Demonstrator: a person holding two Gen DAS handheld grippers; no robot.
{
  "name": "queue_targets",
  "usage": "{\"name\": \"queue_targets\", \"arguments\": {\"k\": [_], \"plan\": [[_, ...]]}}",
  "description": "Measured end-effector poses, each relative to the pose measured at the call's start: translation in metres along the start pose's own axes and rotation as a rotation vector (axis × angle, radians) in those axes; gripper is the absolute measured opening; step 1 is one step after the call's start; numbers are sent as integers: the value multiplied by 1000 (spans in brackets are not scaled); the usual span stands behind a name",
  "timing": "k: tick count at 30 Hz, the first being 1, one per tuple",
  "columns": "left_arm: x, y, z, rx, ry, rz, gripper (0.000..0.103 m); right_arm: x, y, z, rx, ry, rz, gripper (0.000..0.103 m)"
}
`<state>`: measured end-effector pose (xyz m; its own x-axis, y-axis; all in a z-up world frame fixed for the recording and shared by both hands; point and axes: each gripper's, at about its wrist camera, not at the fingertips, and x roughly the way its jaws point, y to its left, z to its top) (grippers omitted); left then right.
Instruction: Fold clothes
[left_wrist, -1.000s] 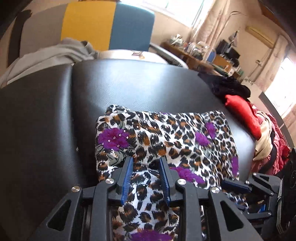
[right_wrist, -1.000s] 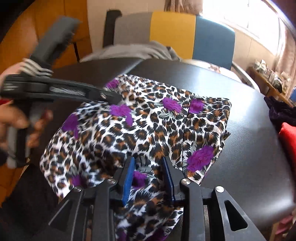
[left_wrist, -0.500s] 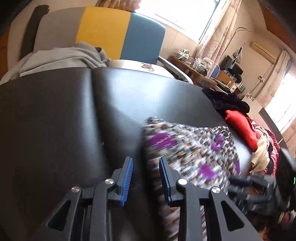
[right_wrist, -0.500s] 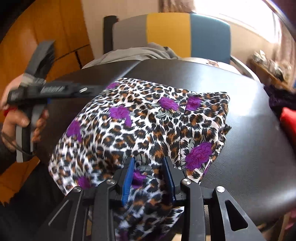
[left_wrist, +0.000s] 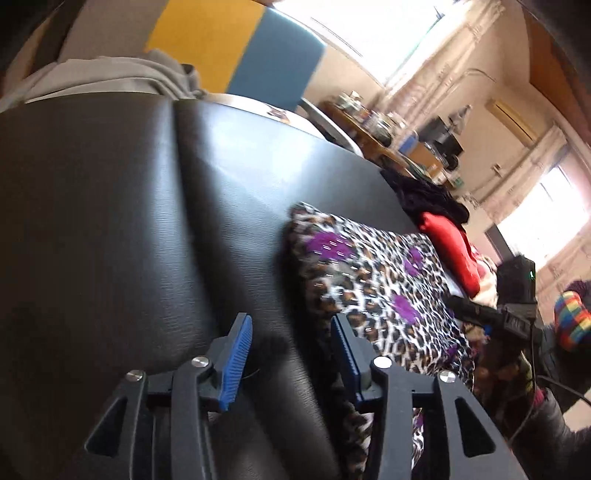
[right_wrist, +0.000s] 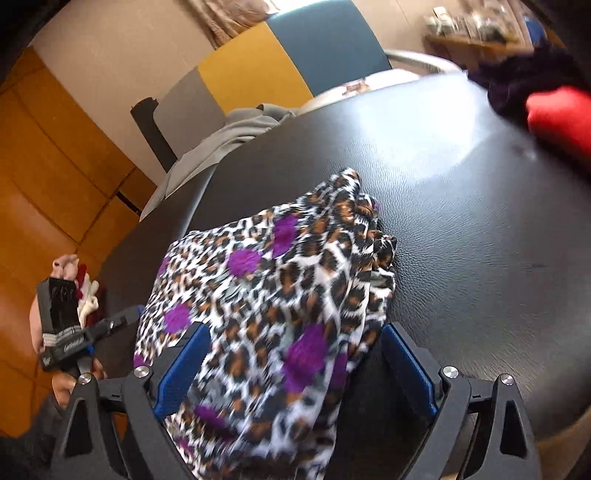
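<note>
Garment: leopard-print garment with purple flowers, bunched in folds on the black table; it is the landmark for every place below.
Left tool: left tool hovers over bare table just left of the garment's near edge. Its jaws have just been opening and now stand moderately spread, with only table surface between the blue pads. The right-hand pad sits right at the cloth's edge; whether it touches is unclear.
Left hand: seen from the right wrist camera, the left hand grips that tool's handle left of the garment, off the table's edge.
Right tool: right tool sits at the garment's near end. Its jaws have just been opening and are spread very wide; the cloth lies loosely between the blue pads and neither pad presses it.
Grey clothing: grey garment lies beyond the leopard garment, at the table's far edge, against a grey, yellow and blue chair back.
Pile: red cloth and dark cloth heaped to the right of the leopard garment.
</note>
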<state>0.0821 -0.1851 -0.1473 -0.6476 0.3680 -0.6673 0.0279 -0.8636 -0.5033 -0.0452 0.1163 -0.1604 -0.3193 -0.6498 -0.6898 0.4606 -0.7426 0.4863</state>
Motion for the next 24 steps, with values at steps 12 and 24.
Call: {"name": "queue_targets", "arguments": {"k": [12,24], "plan": [[38,-28,7,-25,-12,-97,47,20,12,5,-85,-8,12,80],[34,-30,-10,-133,18,-190,16,20,14,-11,-52,-4,67,33]]}}
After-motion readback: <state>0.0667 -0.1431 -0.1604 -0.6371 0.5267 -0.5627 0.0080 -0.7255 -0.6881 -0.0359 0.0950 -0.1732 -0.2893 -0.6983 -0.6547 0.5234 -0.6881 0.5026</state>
